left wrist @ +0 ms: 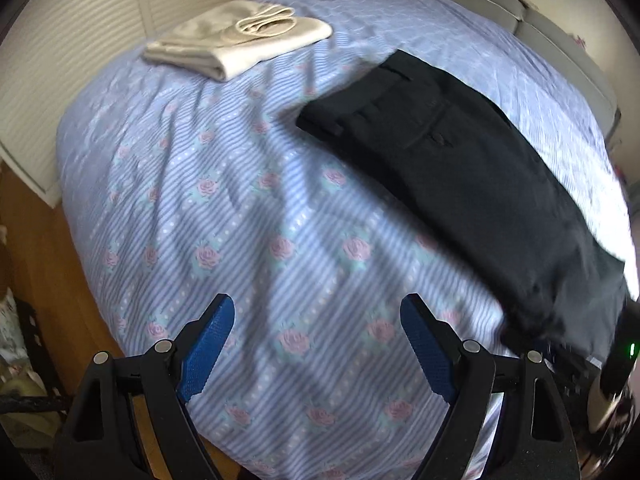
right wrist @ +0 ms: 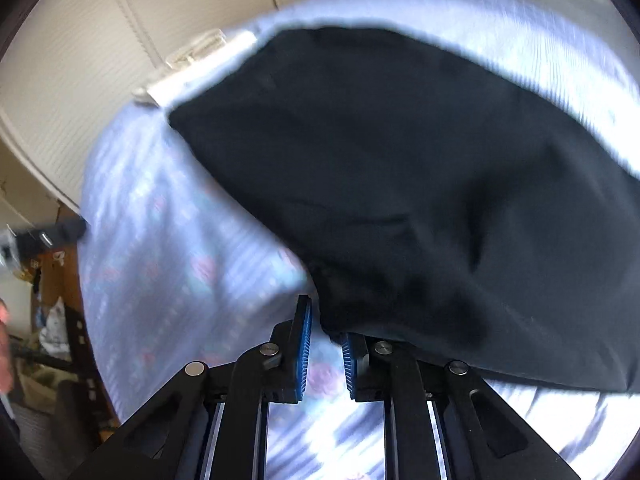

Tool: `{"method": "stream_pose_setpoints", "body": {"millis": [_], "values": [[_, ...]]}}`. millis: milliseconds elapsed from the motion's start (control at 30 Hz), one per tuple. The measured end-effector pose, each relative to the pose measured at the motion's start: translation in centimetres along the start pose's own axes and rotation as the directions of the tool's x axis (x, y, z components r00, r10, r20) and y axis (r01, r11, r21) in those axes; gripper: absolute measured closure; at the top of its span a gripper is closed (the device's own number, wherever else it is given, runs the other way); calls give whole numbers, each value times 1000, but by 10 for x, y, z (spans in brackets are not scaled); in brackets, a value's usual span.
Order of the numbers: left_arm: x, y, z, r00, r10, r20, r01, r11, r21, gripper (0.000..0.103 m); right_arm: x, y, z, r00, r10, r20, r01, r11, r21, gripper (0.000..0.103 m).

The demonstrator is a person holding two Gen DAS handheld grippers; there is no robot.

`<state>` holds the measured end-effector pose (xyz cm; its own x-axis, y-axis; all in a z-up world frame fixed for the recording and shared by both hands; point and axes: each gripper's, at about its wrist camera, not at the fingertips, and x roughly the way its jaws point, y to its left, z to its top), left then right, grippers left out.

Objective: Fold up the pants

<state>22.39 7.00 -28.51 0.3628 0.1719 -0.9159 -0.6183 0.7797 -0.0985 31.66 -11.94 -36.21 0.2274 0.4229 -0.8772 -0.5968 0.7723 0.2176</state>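
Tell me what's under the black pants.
The black pants lie on the floral striped bedspread, which shows all around them. Anything between pants and bedspread is covered and cannot be seen.

Bedroom surroundings, seen from the wrist cameras.

Lying spread over the bed: a blue striped bedspread with pink roses (left wrist: 248, 216), wrinkling in soft folds. Resting near its far edge: a folded cream-coloured garment (left wrist: 240, 42). Standing behind: pale slatted closet doors (left wrist: 68, 60). Showing at the left: a bare wooden floor (left wrist: 36, 240). Lining the far right: pale cushions (left wrist: 520, 12).
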Motion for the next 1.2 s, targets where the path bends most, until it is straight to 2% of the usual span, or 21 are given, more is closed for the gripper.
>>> {"method": "stream_pose_setpoints", "body": {"millis": [33,100,167,233,267,300,367,467,567,700,767,867,967,1033,1100,1133,1167,1200], "values": [[0,5,7,1000,-11,-1,11,1000,-11,18,-3,0,0,1000,-4,-11,4,1000,-1,85],[0,14,21,1000,-27,-2,27,999,-24,18,-14,4,0,998,-29,-49,29,1000,11,76],[1,22,39,998,-62,0,62,998,-14,18,-35,13,-5,997,-22,-69,25,999,40,72],[1,25,60,994,-111,8,110,993,37,18,-57,27,-2,999,-21,-47,24,999,48,67],[2,24,75,990,-141,15,139,986,91,18,-65,33,3,998,-49,-34,51,998,48,61],[3,22,87,985,-170,13,167,976,138,18,-73,38,9,996,-87,-18,87,994,60,59],[11,14,117,971,-238,-6,232,943,240,18,-83,40,24,993,-120,14,118,987,113,58],[33,-5,179,938,-342,-52,335,862,380,18,-85,33,53,985,-169,28,159,964,212,58],[60,-27,241,905,-415,-91,410,796,446,18,-78,26,87,967,-251,36,230,926,299,58],[104,-60,305,862,-479,-167,493,713,499,20,-60,15,131,953,-300,40,249,853,458,58],[131,-77,330,842,-493,-216,530,688,496,22,-48,10,151,948,-315,52,245,822,515,58],[168,-92,345,815,-496,-300,579,679,451,22,-27,9,175,936,-350,44,270,790,551,58],[202,-101,345,813,-457,-362,580,693,429,25,-15,4,192,932,-361,22,287,776,562,58],[214,-105,342,798,-447,-404,595,692,409,35,-7,5,199,929,-369,4,302,766,567,58],[217,-104,340,784,-460,-418,611,695,380,52,-6,5,200,925,-380,-7,317,761,567,58],[217,-105,338,790,-455,-410,601,705,377,54,-6,5,199,922,-387,-15,327,758,565,58],[214,-107,336,810,-437,-390,576,717,392,60,-7,4,199,921,-388,-24,334,756,563,58],[211,-107,334,820,-433,-373,564,722,401,69,-7,5,198,922,-386,-34,336,753,565,58]]}}
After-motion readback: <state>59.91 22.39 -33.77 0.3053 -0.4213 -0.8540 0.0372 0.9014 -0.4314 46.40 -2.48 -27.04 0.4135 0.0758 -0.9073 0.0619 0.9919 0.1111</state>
